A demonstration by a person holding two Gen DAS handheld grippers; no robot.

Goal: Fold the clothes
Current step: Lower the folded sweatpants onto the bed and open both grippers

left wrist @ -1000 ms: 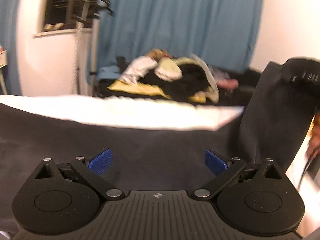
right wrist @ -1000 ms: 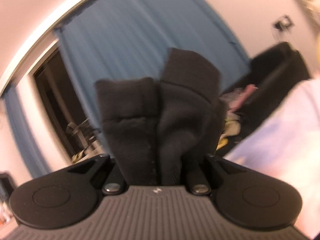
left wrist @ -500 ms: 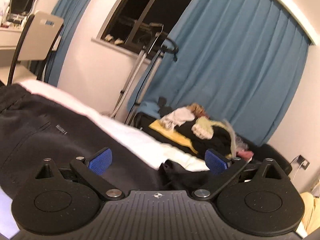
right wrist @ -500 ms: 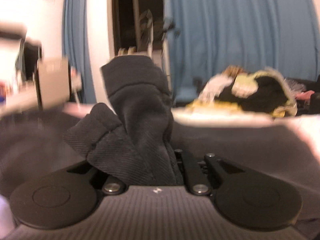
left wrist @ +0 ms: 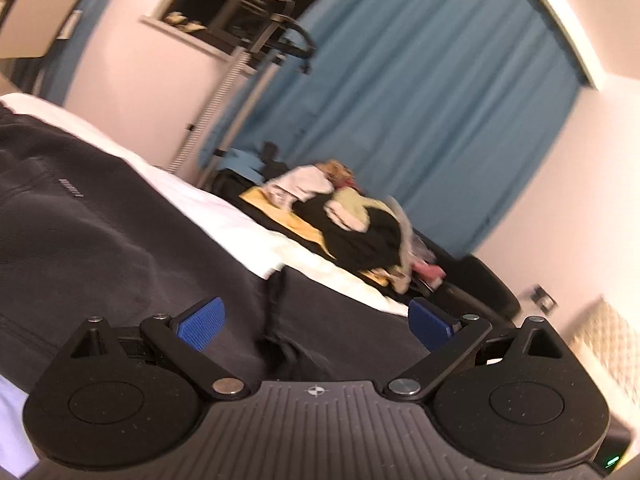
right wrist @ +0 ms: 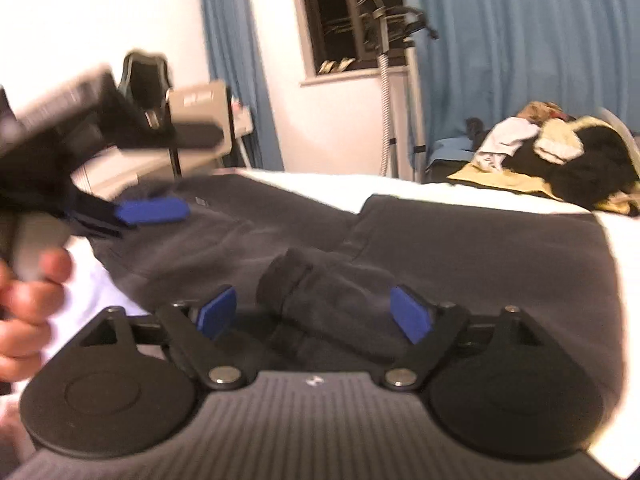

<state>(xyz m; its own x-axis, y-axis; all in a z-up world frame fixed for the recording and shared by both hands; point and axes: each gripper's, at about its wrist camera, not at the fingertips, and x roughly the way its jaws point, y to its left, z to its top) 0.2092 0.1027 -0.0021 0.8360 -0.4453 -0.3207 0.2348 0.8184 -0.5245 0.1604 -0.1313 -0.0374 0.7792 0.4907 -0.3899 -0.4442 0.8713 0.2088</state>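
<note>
The trouser cuff point(right wrist: 320, 292), clamped before, has been released by the right tool point(right wrist: 316, 314), just spread wide; the left tool point(left wrist: 316, 322) gapes empty; the trousers point(left wrist: 100, 240) are cut off.

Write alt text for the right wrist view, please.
The right gripper, jaws open, hovers over dark grey trousers on a white bed, with a bunched cuff between the jaws. The left gripper enters from the left.

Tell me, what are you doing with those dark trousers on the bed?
A person is folding dark trousers on a white bed with a gripper in each hand. The right gripper has just been opening; the cuffed leg end lies loose between its blue pads. The left gripper is open over the cloth, gripping nothing.
</note>
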